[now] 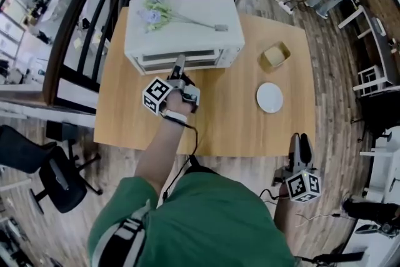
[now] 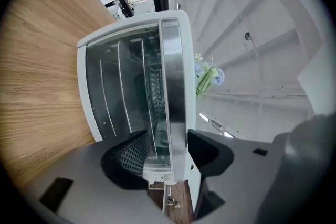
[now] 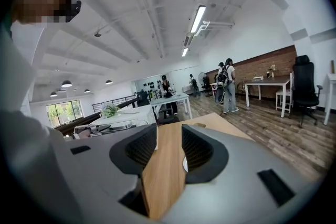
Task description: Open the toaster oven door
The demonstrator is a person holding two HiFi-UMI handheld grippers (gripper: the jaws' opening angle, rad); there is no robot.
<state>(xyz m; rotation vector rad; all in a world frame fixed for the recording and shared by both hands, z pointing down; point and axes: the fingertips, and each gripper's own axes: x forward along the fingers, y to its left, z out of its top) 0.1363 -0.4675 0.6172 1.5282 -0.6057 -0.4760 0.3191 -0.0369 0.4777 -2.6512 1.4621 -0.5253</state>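
The white toaster oven [image 1: 184, 28] stands at the far side of the wooden table [image 1: 219, 128], its glass door facing me. My left gripper [image 1: 180, 62] reaches to the top edge of the door. In the left gripper view its jaws [image 2: 165, 157] straddle the silver door handle [image 2: 173, 86], one pad on each side, closed against it. The oven racks show through the glass, and the door looks closed or nearly so. My right gripper [image 1: 300, 142] hangs off the table's near right corner, open and empty [image 3: 169, 152].
A bunch of artificial flowers [image 1: 156, 12] lies on top of the oven. A white plate [image 1: 269, 97] and a small wooden tray [image 1: 275, 55] sit on the table's right part. A black railing [image 1: 81, 22] runs along the left, with an office chair [image 1: 56, 178] nearby.
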